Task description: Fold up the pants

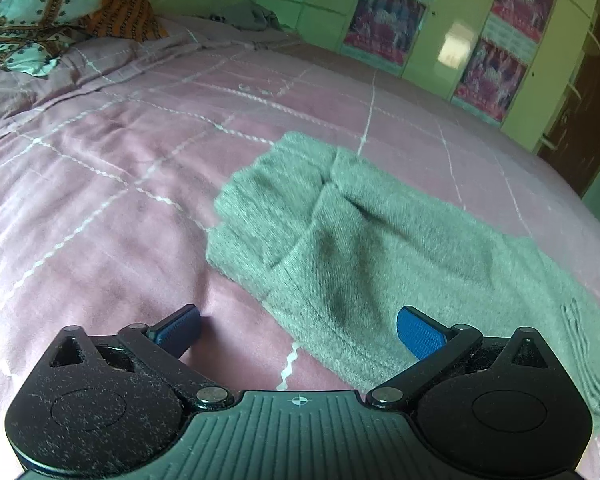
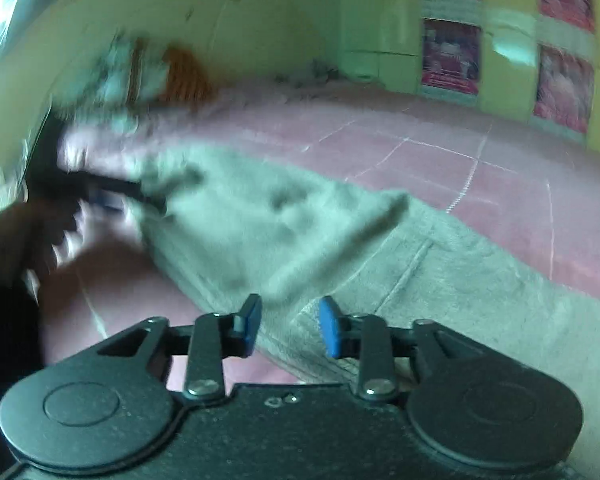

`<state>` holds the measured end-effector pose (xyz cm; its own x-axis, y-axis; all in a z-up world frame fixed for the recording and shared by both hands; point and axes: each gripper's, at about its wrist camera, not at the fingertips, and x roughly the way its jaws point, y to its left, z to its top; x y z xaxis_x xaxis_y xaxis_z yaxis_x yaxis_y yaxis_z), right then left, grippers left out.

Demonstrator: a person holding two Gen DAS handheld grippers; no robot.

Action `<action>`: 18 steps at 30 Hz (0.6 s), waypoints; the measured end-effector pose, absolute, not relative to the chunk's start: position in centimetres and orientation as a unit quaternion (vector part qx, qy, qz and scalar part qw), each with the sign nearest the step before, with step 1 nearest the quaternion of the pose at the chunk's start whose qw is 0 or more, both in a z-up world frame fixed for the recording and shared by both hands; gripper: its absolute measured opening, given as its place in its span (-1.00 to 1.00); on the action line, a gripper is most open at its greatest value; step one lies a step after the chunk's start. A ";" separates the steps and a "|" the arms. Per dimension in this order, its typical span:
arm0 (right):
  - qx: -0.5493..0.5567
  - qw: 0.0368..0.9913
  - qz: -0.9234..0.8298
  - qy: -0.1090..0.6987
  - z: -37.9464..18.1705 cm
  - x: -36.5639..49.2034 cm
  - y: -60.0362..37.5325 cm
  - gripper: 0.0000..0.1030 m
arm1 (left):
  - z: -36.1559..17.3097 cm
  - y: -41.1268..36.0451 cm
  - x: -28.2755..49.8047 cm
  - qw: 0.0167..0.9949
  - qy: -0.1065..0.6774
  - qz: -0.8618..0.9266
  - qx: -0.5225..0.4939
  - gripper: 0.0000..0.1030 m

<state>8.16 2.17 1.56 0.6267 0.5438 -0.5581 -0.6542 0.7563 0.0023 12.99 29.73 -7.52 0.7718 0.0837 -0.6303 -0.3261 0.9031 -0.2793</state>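
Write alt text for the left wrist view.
Grey pants lie partly folded on a pink bedspread, just ahead of the left gripper, whose blue-padded jaws stand wide open and hold nothing. A patterned pillow sits at the far left and green cupboards line the wall behind.

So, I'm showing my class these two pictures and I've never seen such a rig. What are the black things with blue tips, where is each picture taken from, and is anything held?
Each picture comes from a camera mounted on a hand-held gripper, looking out along its two blue-padded fingers. The left gripper stands wide open over a pink bedspread, with the edge of the grey pants between its pads, untouched. The right gripper is partly open over the same pants; its pads are not pressing on the cloth. So neither holds anything.
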 end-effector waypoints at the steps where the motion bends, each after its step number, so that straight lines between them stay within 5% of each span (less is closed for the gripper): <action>1: -0.096 0.906 0.316 0.265 2.0 7.9 1.4 -0.44 | -7.3 29.8 12.7 0.922 0.314 0.114 -0.193 1.00; 4: -0.075 0.926 0.267 0.256 2.7 7.7 -1.8 -0.47 | -6.0 29.4 11.2 0.935 0.280 0.111 -0.190 0.94; 8: -0.032 0.951 0.177 0.252 3.2 7.7 -9.4 -0.77 | -4.2 26.2 10.5 0.952 0.251 0.083 -0.156 -0.12; 18: 0.037 0.961 0.082 0.263 1.9 8.2 -17.9 -0.88 | -3.3 8.8 16.6 0.957 0.255 -0.090 -0.103 -0.22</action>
